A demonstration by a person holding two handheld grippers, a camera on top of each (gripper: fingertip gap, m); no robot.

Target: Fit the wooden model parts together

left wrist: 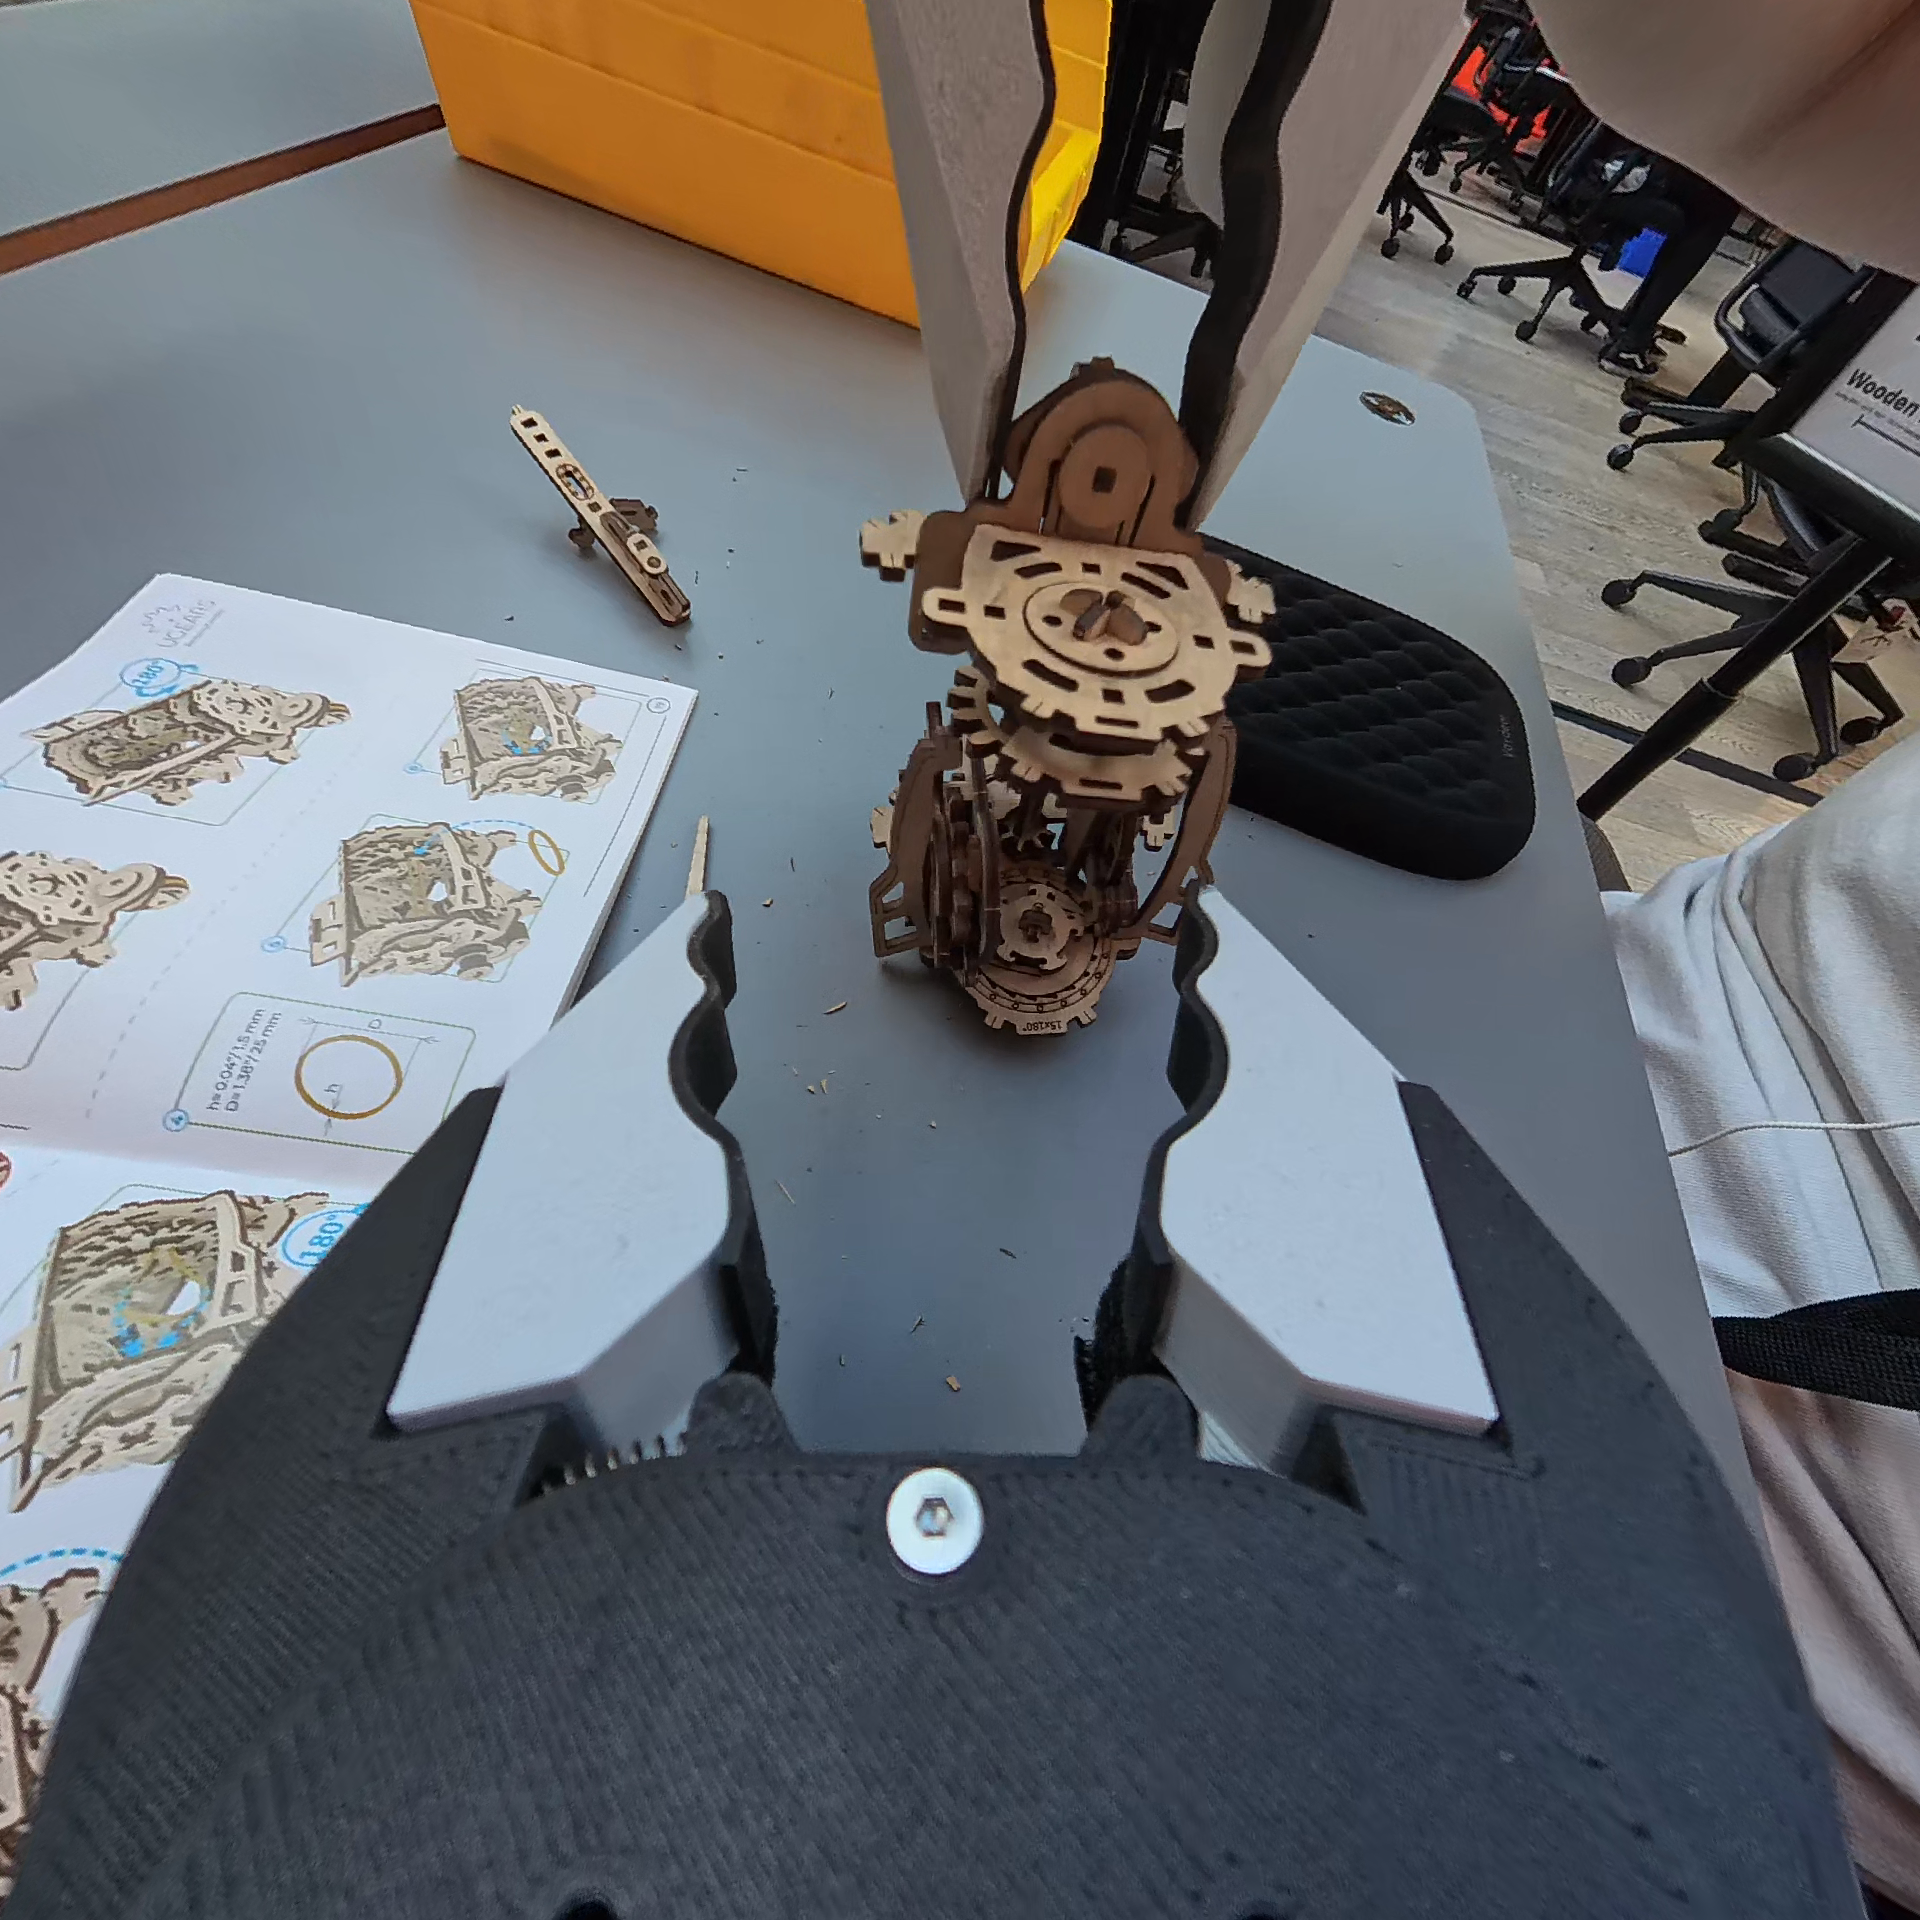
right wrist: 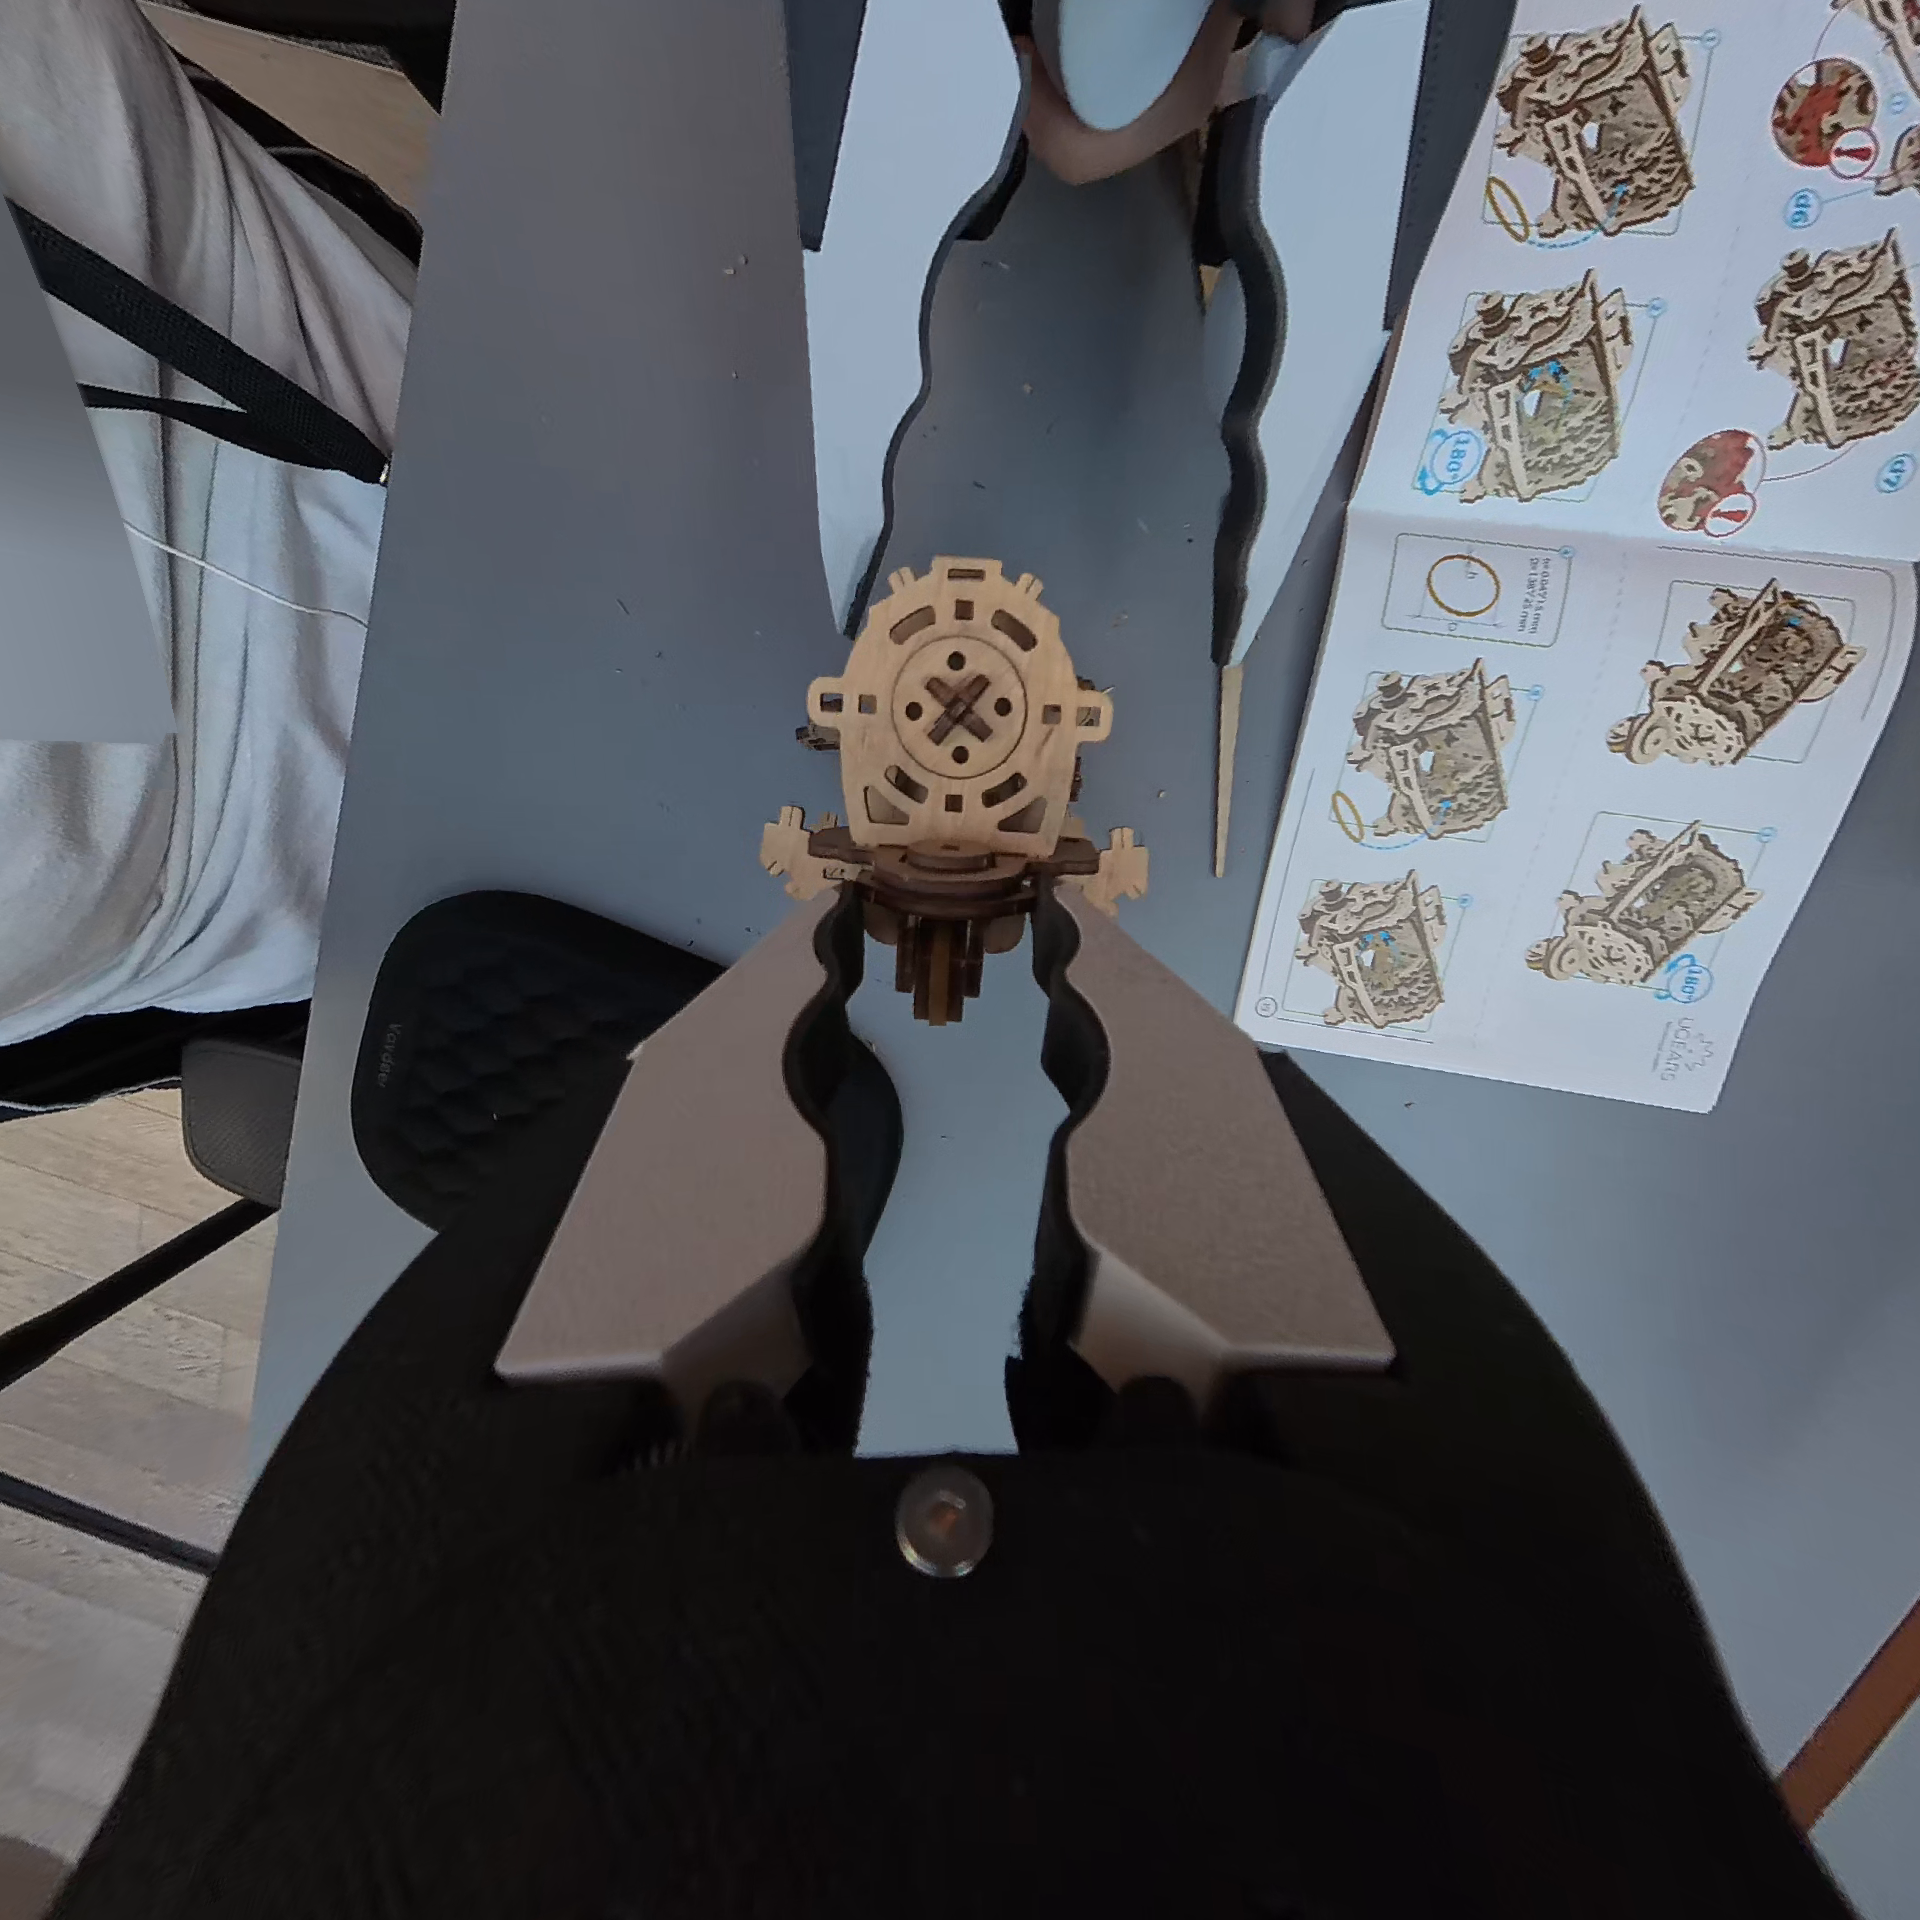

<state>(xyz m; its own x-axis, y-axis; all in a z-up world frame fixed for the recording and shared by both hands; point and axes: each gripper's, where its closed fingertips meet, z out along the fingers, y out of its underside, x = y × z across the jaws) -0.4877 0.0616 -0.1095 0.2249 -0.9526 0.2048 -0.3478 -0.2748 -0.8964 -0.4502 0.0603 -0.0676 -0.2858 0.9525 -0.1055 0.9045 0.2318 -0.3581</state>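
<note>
Right gripper [right wrist: 948, 914] clamped on wooden gear model [left wrist: 1049, 727] at its top end; contact faces hidden behind plate. Left gripper [left wrist: 956, 935] fingers apart, model's base just beyond tips, touching unclear

instruction booklet [left wrist: 260, 883] cropped left, yellow bin [left wrist: 665, 135] cropped top

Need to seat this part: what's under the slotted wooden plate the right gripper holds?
Under the slotted plate stands the geared wooden assembly on the table. Whether they touch is hidden by the plate.
</note>
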